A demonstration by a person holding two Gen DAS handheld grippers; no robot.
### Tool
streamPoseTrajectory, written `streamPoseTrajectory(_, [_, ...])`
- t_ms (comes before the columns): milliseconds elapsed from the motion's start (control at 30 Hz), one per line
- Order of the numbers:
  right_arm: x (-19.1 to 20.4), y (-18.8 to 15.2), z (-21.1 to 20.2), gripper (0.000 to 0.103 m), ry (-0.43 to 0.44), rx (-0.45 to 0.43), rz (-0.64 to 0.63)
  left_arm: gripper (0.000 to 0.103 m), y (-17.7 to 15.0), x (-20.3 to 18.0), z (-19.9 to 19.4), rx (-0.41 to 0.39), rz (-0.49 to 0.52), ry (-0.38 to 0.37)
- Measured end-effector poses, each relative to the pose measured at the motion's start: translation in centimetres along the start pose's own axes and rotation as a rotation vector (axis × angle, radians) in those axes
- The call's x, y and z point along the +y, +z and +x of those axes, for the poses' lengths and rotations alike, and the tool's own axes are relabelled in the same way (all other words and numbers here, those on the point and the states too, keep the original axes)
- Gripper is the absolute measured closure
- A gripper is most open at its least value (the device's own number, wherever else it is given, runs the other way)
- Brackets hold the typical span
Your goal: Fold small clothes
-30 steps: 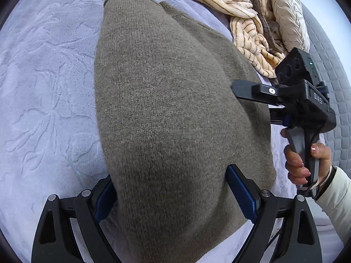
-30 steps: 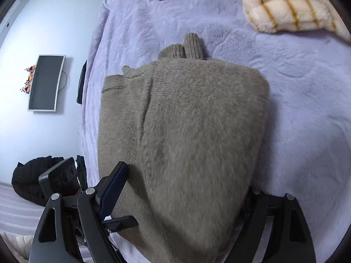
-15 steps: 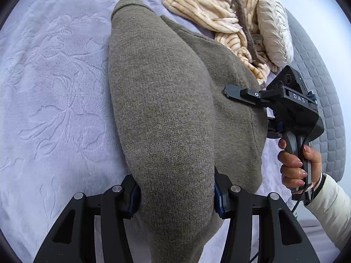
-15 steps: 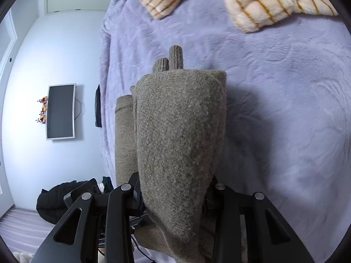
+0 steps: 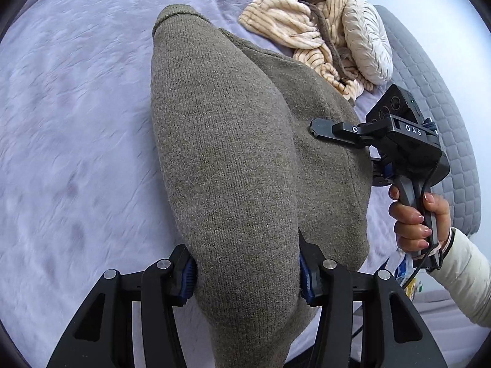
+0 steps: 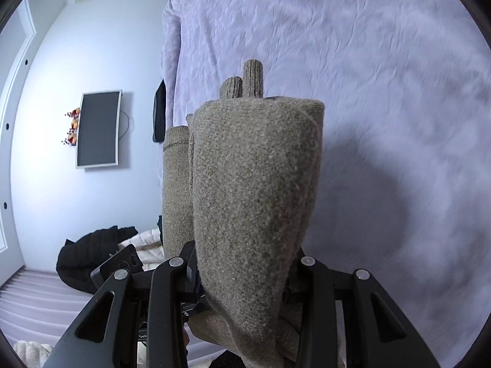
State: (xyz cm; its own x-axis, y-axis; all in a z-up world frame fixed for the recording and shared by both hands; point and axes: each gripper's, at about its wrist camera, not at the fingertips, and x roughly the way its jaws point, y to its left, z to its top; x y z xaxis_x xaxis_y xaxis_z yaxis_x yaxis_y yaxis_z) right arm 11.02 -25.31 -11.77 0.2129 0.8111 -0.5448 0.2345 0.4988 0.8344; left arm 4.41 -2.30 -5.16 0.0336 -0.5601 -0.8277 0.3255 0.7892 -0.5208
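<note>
The left gripper (image 5: 245, 271) is clamped on a thick bunched end of the grey-brown knit sweater (image 5: 227, 141), its blue pads (image 5: 188, 273) pressing in from both sides; the knit fills the gap and bulges past the fingertips. The right gripper (image 6: 242, 273) grips the neighbouring end of the same sweater (image 6: 254, 184) just as tightly, and in the left view it sits just beside the sweater's right flank, held by the person's hand (image 5: 417, 217). Both sets of jaws have just been closing, with the knit between them.

The sweater hangs away from the fingers, its cuffs (image 6: 245, 82) poking out at the far end above the lilac bedspread (image 5: 76, 122). Gripping two ends at once probably keeps the folded layers together for carrying over. Beyond the sweater, near the headboard, lies a striped cream blanket (image 5: 294, 30).
</note>
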Motion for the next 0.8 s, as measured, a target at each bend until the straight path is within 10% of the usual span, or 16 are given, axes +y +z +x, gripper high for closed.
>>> streamPoseTrajectory(367, [-1.6,-2.4,9.6,0.064,-0.119,0.124,-0.006,0.049,-6.3,7.6,0.7,0.07,-0.141,0.114])
streamPoseTrajectory(800, [2.2,-4.4,3.6,0.04,-0.371,0.027,-0.113,0.032,-6.6,5.1,-2.3,0.022,-0.117,0.281])
